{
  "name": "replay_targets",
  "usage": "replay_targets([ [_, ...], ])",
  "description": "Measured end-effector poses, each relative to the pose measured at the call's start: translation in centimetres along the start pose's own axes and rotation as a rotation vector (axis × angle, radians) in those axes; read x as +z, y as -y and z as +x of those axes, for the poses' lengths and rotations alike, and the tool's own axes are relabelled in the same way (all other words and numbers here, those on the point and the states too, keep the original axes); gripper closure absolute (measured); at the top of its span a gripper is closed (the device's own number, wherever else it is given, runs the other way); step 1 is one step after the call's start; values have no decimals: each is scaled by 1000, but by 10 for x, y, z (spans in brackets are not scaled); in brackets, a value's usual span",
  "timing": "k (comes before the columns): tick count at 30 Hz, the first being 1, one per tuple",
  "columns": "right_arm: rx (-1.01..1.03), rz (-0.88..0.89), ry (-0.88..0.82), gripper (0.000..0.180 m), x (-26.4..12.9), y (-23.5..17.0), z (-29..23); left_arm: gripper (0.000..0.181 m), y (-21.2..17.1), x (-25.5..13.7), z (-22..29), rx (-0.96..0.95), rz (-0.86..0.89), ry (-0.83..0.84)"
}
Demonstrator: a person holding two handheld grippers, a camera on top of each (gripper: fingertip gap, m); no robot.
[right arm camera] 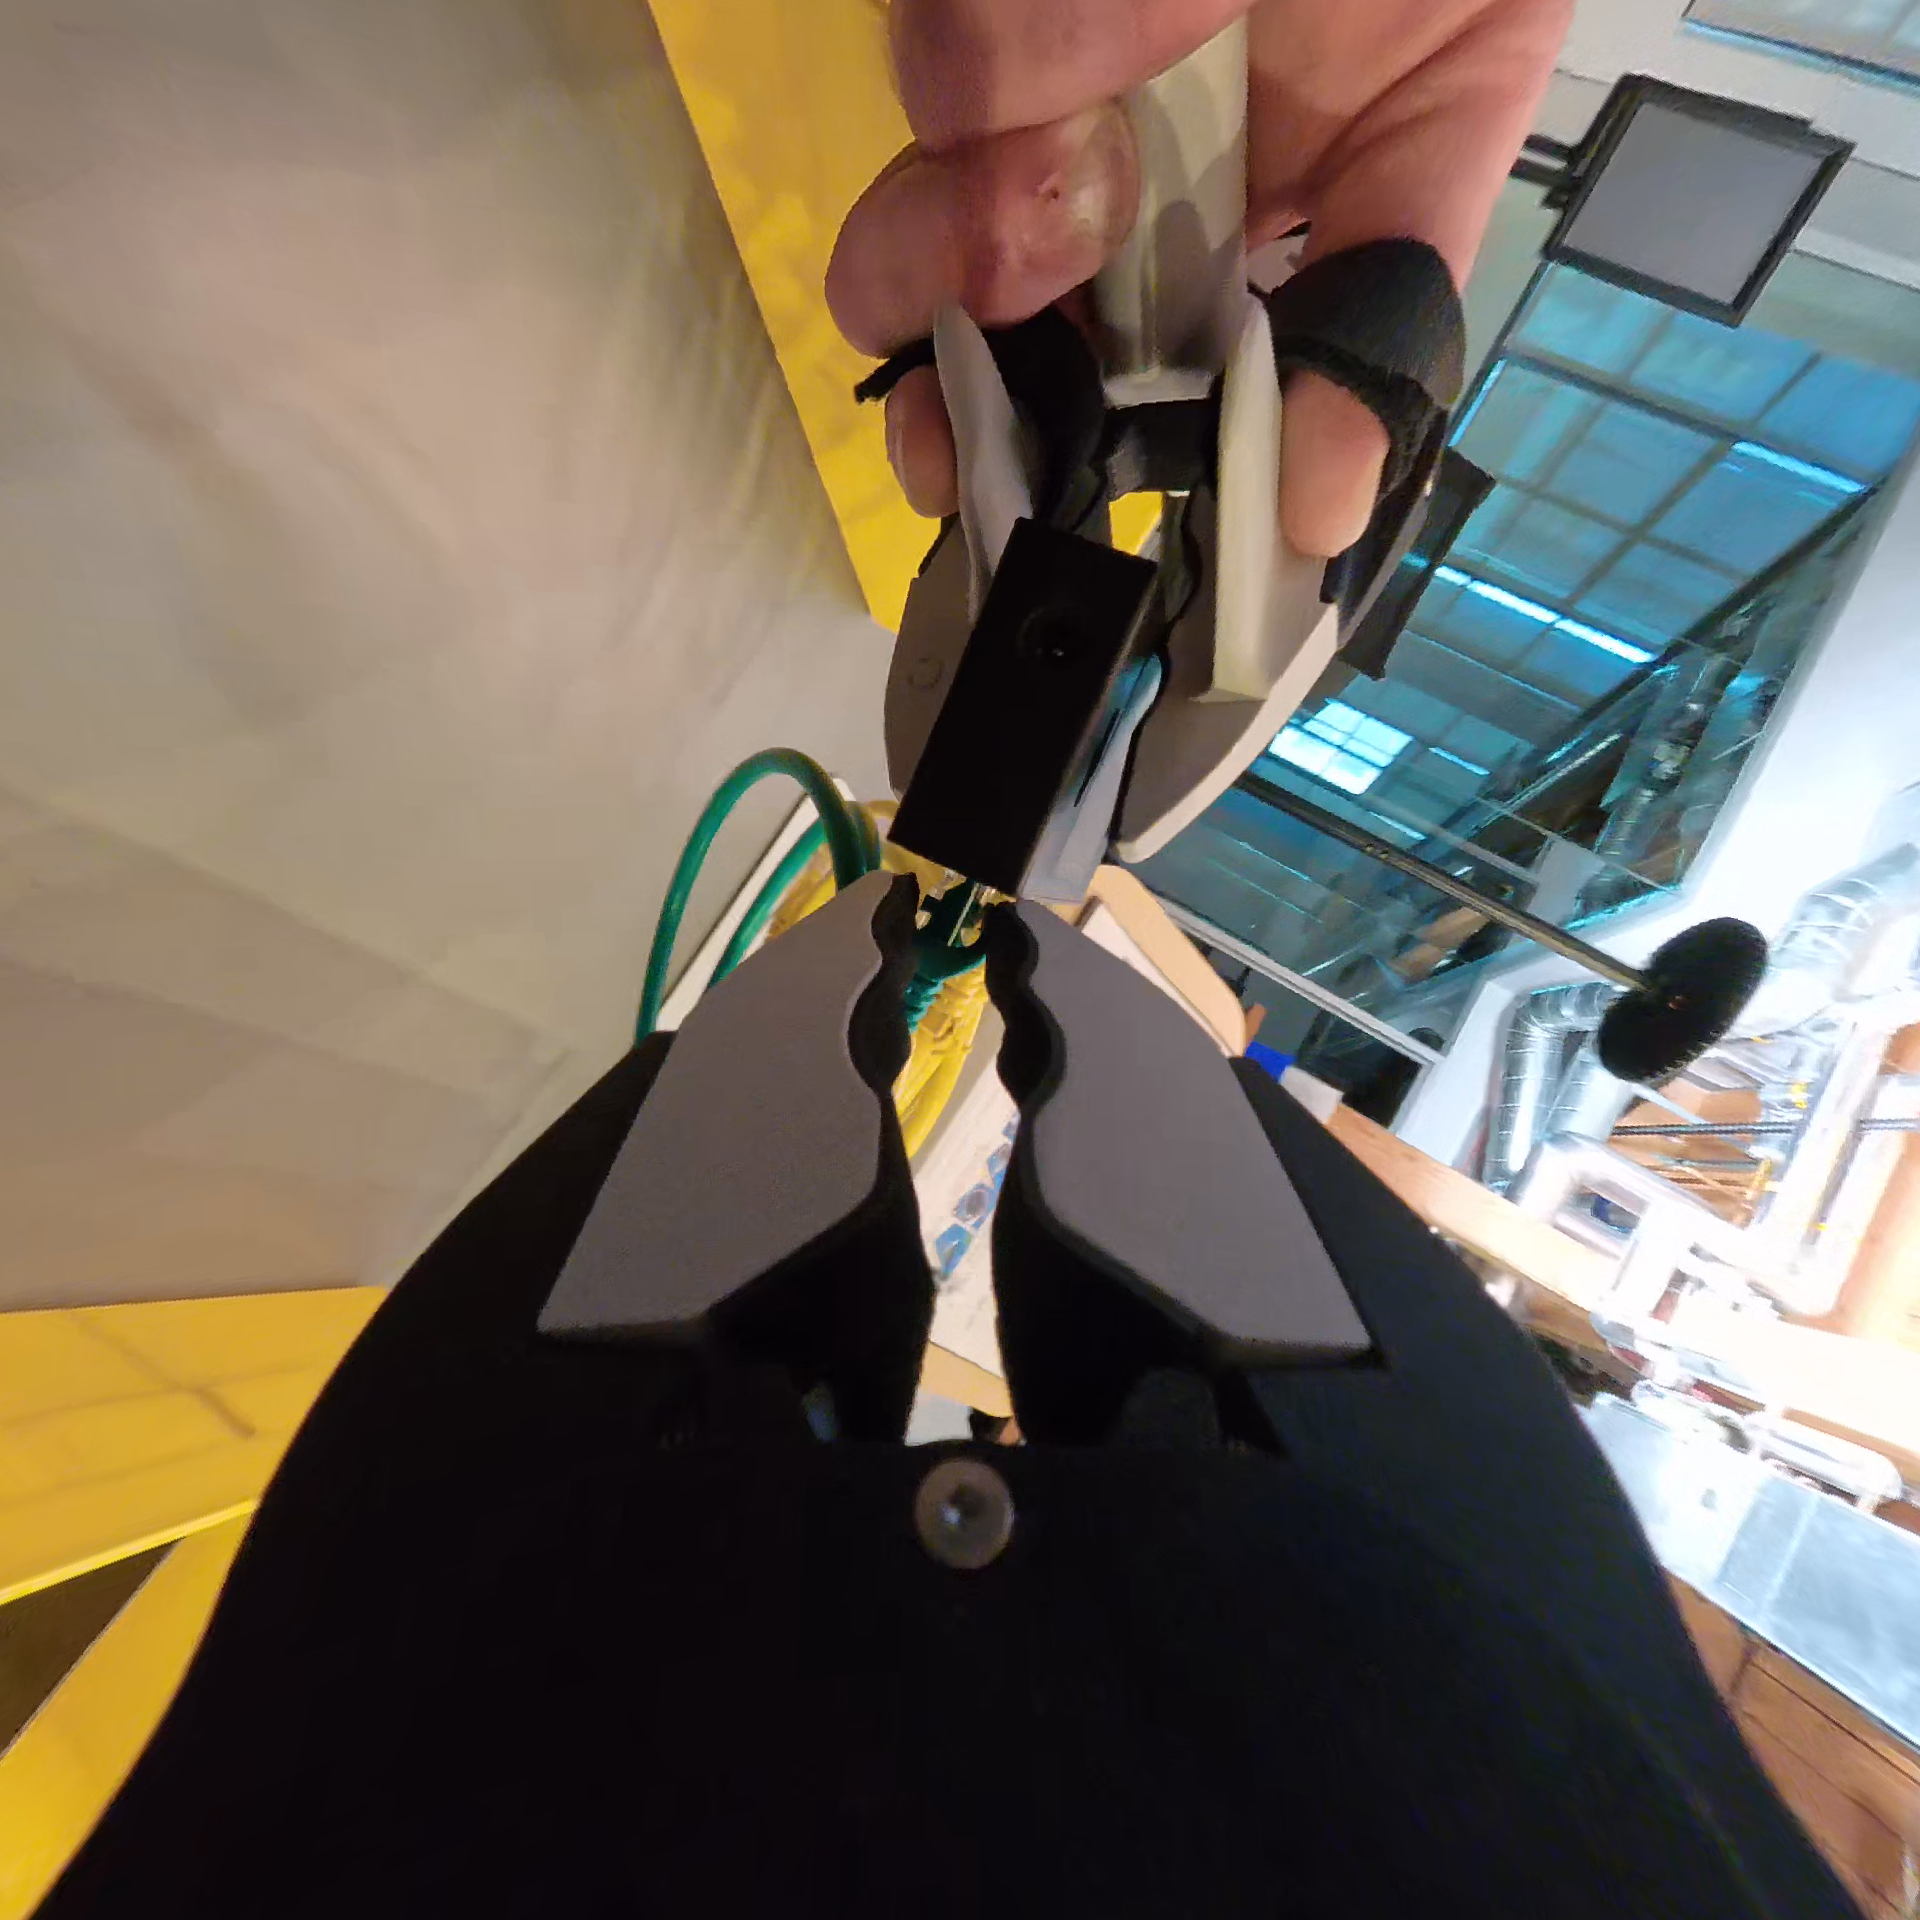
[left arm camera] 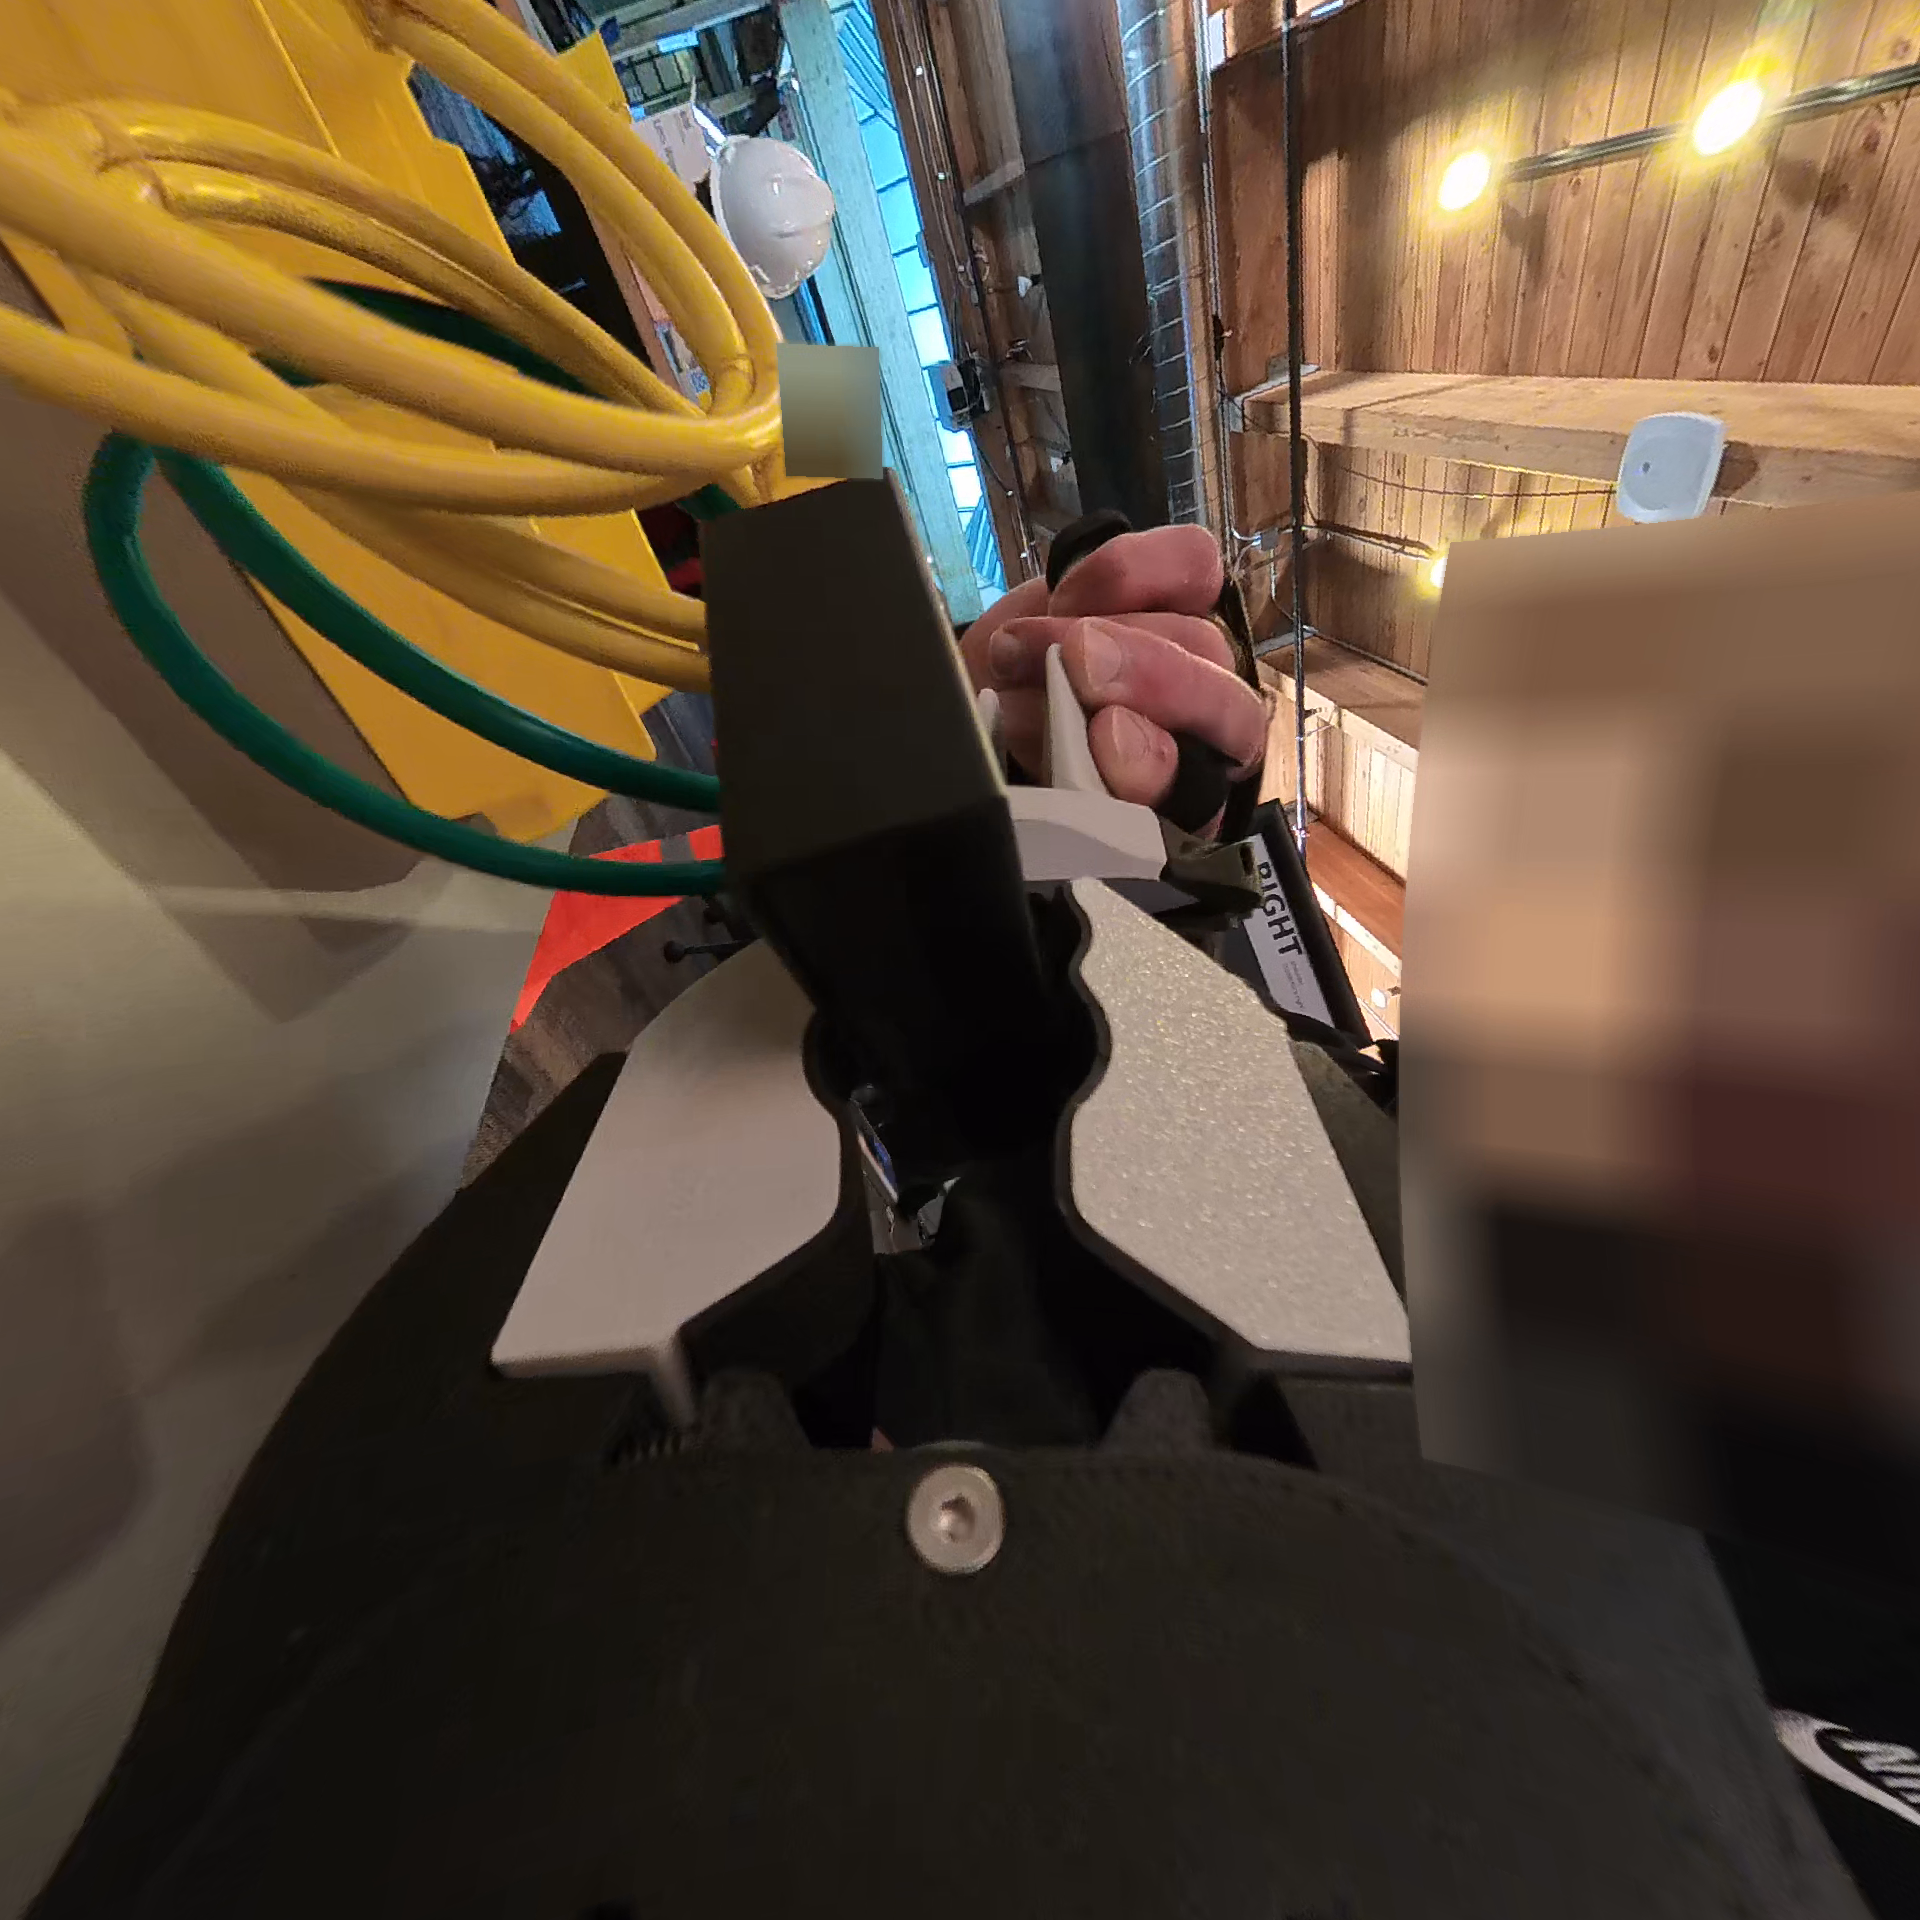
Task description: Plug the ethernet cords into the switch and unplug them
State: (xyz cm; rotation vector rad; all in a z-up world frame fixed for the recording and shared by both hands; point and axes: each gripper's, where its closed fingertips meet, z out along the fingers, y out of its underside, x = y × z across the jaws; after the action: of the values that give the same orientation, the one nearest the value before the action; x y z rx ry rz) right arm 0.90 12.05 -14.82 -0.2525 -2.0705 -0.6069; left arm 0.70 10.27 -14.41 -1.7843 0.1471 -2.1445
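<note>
My left gripper (left arm camera: 925, 966) is shut on the black switch (left arm camera: 862, 707) and holds it up in the air. Several yellow ethernet cords (left arm camera: 436, 343) and a green cord (left arm camera: 343, 717) run into the switch's left side. In the right wrist view the switch (right arm camera: 1023, 717) hangs just beyond my right gripper (right arm camera: 948, 935), held between the left gripper's fingers (right arm camera: 1252, 540). My right gripper's jaws are closed on the green cord's plug (right arm camera: 928, 987) right at the switch's port face. The green cord (right arm camera: 727, 821) loops off to the left, with yellow cords (right arm camera: 940, 1070) behind it.
A yellow bin (left arm camera: 436, 644) stands close on the left behind the cords, on a white surface (left arm camera: 208, 1091). A hand (left arm camera: 1122, 665) holding the right gripper shows behind the switch. A white hard hat (left arm camera: 774, 213) and wooden shelves (left arm camera: 1558, 416) are farther off. Less than 4 cm separates the two grippers' tips.
</note>
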Motion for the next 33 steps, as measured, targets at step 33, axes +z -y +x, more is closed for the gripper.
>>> replay_targets([
  [33,642,-220,2,168,-109,-138,-24,151,36,-31,25,280,89,81],
])
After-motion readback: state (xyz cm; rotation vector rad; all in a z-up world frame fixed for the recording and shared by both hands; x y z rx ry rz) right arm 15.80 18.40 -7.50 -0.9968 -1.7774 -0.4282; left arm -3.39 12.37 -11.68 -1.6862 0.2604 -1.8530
